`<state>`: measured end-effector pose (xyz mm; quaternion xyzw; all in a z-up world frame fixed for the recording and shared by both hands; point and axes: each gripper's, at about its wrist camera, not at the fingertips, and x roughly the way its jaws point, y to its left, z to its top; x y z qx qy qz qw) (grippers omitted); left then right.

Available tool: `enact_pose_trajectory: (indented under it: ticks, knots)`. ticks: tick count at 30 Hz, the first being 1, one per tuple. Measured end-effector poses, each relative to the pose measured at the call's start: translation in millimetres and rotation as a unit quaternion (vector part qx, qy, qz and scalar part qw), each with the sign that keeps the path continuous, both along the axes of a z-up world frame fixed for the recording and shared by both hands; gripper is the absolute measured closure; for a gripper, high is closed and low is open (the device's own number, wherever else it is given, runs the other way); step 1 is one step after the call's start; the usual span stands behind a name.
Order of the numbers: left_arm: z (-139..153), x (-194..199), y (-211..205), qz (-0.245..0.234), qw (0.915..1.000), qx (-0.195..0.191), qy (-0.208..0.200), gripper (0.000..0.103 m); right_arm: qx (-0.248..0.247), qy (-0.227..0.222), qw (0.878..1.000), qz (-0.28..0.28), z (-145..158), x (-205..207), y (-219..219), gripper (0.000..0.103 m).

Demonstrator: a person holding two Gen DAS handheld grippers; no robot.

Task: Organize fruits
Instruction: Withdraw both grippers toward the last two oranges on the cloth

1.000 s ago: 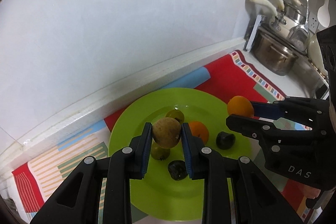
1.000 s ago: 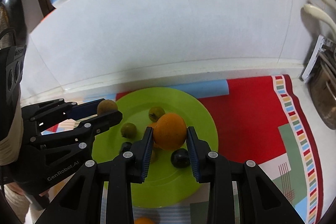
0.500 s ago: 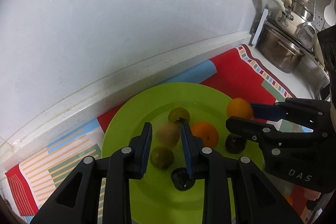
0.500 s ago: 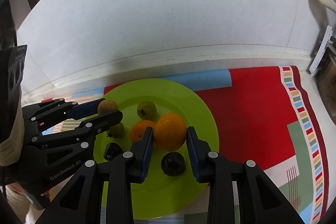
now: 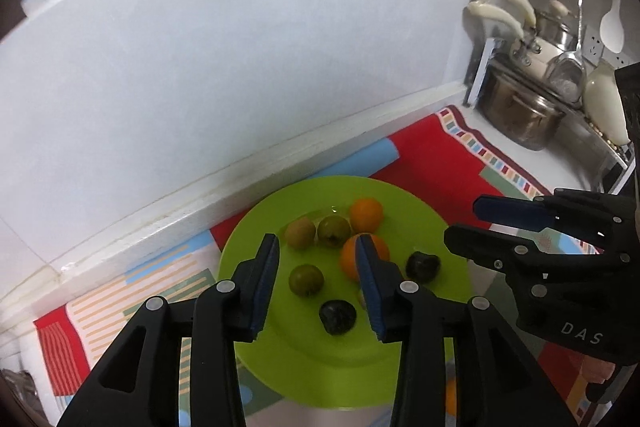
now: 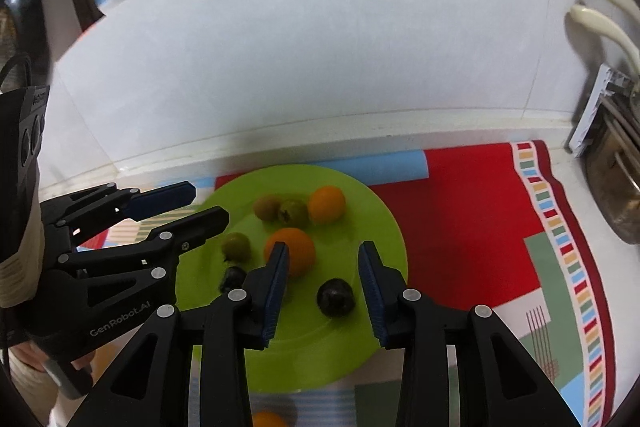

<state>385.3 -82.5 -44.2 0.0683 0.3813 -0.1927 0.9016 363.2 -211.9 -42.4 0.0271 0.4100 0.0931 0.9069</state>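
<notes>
Now lying on the plate (image 5: 432, 227), both released fruits: brown fruit (image 5: 300, 233) at the far side, orange (image 5: 366, 214) near it, touching neither tool. Having just been opening, left tool (image 5: 318, 281) and right tool (image 6: 322, 285) both standing apart and empty above the plate. Also sitting there: second orange (image 6: 290, 255), two green fruits (image 5: 306, 279) (image 5: 334, 231), two dark fruits (image 5: 337, 317) (image 5: 423, 267). Resting on a patterned mat (image 6: 472, 211) on the bench, beside pots (image 5: 520, 115).
</notes>
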Motion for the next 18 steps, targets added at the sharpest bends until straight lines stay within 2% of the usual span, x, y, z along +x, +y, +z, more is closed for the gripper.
enact_pose_trajectory:
  ticks: [18]
  knots:
    - [56, -77, 13, -0.008, 0.9983, -0.029, -0.05, 0.054, -0.001, -0.062, 0.998, -0.013, 54, -82, 5, 0.066]
